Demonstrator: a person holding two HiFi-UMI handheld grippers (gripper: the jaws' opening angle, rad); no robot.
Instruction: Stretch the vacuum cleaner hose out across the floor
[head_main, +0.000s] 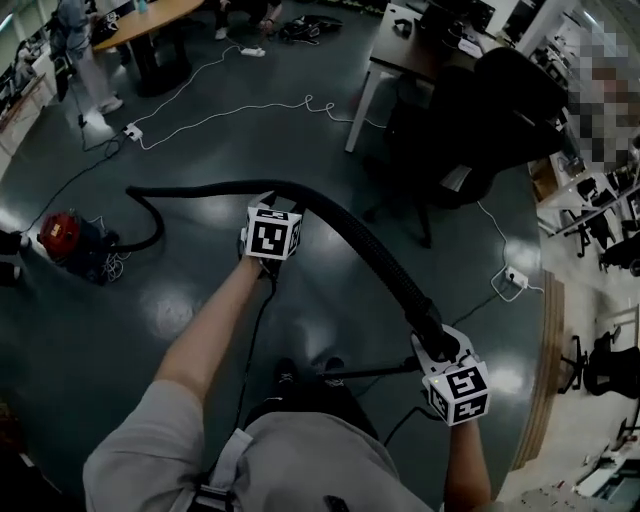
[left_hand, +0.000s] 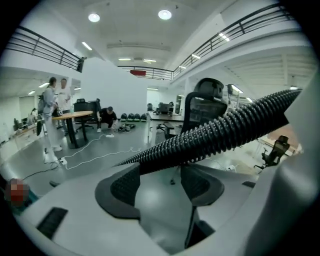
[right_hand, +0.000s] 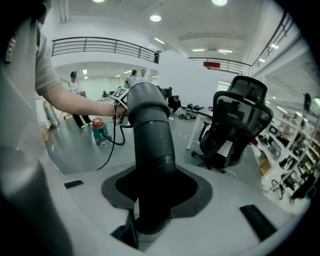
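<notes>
Left hand-held gripper (head_main: 268, 200) and right hand-held gripper (head_main: 436, 342) both clamp the hose (head_main: 345, 220).
Pulling harder could drag the red vacuum cleaner (head_main: 62, 236) instead of straightening it.

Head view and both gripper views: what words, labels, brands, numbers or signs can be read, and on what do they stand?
No text is readable in any view.
Red sign on the balcony rail: too blurred to read.
Marker cubes: square patterns only, no letters.
Vacuum cleaner and hose: no print can be made out.
</notes>
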